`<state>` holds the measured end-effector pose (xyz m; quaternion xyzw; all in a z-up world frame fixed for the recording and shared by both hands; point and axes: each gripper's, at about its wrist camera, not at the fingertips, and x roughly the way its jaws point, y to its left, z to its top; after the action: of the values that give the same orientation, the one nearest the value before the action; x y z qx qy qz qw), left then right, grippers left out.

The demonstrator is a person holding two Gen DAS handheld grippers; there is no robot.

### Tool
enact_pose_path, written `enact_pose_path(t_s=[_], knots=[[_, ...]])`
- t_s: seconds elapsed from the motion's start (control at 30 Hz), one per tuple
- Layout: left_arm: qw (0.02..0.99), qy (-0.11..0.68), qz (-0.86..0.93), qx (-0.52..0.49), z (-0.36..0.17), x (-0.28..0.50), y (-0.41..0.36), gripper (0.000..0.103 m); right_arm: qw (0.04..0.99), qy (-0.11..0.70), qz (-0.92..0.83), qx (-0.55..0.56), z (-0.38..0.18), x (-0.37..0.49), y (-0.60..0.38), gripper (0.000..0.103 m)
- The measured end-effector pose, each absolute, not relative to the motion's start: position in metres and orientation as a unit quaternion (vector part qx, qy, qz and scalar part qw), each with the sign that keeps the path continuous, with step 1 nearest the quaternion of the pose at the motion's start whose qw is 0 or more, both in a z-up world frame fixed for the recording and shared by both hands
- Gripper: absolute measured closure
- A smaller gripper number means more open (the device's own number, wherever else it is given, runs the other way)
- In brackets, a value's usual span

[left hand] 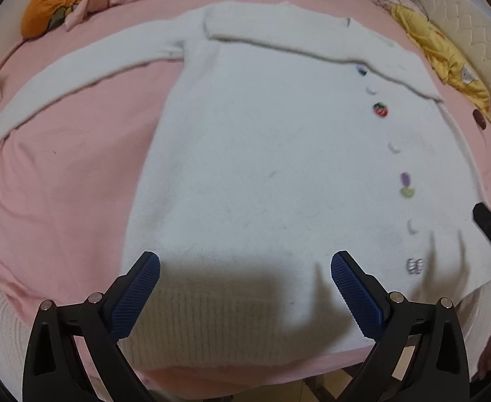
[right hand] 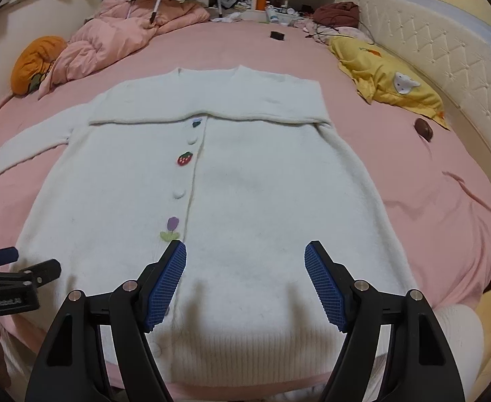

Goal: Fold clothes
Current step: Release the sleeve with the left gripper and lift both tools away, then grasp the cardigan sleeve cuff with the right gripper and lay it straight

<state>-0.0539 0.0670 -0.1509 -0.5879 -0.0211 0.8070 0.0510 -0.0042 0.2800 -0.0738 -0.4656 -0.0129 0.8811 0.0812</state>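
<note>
Both handheld two-finger grippers hang with their blue ribbed pads spread wide and nothing between them: the left gripper [left hand: 245, 268] and the right gripper [right hand: 245, 258] each sit just above the ribbed hem of the white fluffy knit cardigan with fruit and flower patches [right hand: 211, 201], which lies button-side up on the pink bed sheet [right hand: 429, 201] straight ahead of them. Far from the right gripper, one sleeve [right hand: 211, 114] lies folded across the chest below the neckline; the other sleeve [left hand: 61, 90] stretches out flat on the sheet, ahead and to the left of the left gripper. Judging from this, the sleeve-folding stage is half settled. The outstretched sleeve likely wants bringing across the body, which calls for a reach well forward and a pinch near its cuff, lifting little so the soft knit does not drag the body askew.
</note>
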Motion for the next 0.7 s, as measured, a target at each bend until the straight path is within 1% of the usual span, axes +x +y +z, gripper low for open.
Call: enact_pose_path(t_s=[0.1,0.23,0.3,0.4,0.5,0.6,0.7], knots=[[0.055,-0.02,0.803,-0.593,-0.163,-0.054,0.065,0.001,0.041,-0.031,0.884,-0.464,-0.074,-0.016,0.276,0.029],[0.078,-0.024,0.811,-0.579,-0.172,-0.052,0.064,0.001,-0.09,-0.045,0.877,-0.47,-0.068,-0.055,0.264,0.029],[0.087,-0.019,0.817,-0.569,-0.177,-0.049,0.064,0.001,-0.136,-0.064,0.873,-0.464,-0.061,-0.085,0.251,0.029],[0.09,-0.023,0.824,-0.56,-0.179,-0.045,0.061,0.001,-0.168,-0.126,0.872,-0.442,-0.056,-0.138,0.219,0.029],[0.09,-0.042,0.822,-0.56,-0.178,-0.044,0.055,0.001,-0.196,-0.181,0.851,-0.453,-0.072,-0.196,0.178,0.029],[0.1,-0.081,0.819,-0.56,-0.175,-0.044,0.043,0.001,-0.223,-0.199,0.829,-0.473,-0.099,-0.235,0.144,0.03],[0.112,-0.139,0.813,-0.555,-0.174,-0.046,0.029,0.001,-0.212,-0.209,0.819,-0.49,-0.125,-0.264,0.125,0.03]])
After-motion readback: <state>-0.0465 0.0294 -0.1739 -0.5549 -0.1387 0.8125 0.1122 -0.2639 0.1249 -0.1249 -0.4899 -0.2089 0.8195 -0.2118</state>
